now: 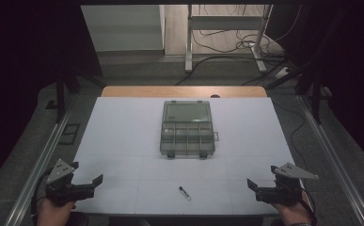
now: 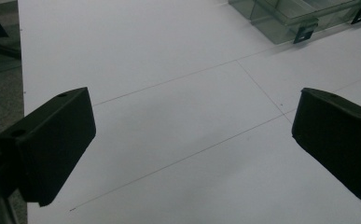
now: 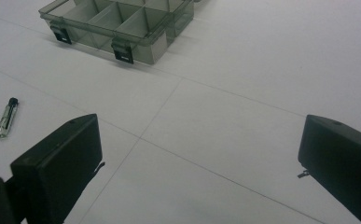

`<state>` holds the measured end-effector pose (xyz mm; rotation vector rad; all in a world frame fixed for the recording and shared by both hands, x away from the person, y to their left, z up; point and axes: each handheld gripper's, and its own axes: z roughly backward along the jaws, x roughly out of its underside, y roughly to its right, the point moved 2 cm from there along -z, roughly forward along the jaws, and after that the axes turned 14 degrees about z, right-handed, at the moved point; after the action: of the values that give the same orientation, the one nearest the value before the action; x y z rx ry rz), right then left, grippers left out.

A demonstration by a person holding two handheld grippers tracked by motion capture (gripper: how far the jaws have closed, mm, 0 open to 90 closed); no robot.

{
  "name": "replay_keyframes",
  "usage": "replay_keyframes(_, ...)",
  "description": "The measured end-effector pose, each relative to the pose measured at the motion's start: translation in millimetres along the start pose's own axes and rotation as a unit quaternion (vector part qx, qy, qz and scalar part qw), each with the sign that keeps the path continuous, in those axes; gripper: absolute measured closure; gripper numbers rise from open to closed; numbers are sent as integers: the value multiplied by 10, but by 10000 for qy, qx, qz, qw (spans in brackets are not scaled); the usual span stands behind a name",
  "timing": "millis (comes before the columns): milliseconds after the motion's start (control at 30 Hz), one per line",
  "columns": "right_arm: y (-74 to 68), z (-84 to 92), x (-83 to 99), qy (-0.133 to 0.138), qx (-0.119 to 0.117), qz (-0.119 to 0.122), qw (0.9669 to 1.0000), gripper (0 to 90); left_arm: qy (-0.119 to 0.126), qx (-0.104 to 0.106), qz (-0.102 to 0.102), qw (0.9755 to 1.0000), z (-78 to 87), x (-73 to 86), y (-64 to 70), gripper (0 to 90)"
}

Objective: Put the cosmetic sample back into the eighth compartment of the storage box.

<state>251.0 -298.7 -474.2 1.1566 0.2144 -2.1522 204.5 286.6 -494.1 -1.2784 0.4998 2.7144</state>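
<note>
White laminate bench (image 1: 123, 132), faint grid lines scored across it. Smoky translucent plastic organiser box (image 1: 187, 128) sits mid-bench toward the far edge, lid thrown back flat, a row of divided compartments facing me, two dark latches on its near wall. The compartments look bare from the right gripper view, though I cannot see every one.

Small clear glass vial with a black cap (image 1: 185, 193) lies on its side close to the near edge, roughly centred, well apart from the box. Nothing touches it.

Left tool (image 1: 86, 182) hovers at the near left corner, jaws spread wide, nothing between them. Right tool (image 1: 259, 184) hovers at the near right corner, jaws likewise wide apart and empty. Both point inward toward the middle of the bench.

My reading: pick not yet begun; I am at the approach stage, vial to go into a compartment of the open box. The right gripper view has the vial (image 3: 6, 118) off to one side, so that tool seems the likelier one to take it.

Next move, as I judge it: swing across to the vial, bring the jaws square across its body rather than along it, come low to the bench, close gently. It is round glass and may roll or skid away from a lopsided pinch.
</note>
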Motion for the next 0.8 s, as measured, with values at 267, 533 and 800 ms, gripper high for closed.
replay_keyframes(267, -31, -33, -15, -144, -49, 160, 9998, 3, 68, 51, -43, 10000, 20, 12, 1, 3)
replay_keyframes(533, -31, -57, -19, -253, -74, 169, 9995, 6, 101, 114, -47, 9999, 25, 13, 0, 4)
replay_keyframes(800, -25, -91, -32, -326, -269, 192, 9989, 0, 101, 141, -61, 9998, 25, 14, -2, 5)
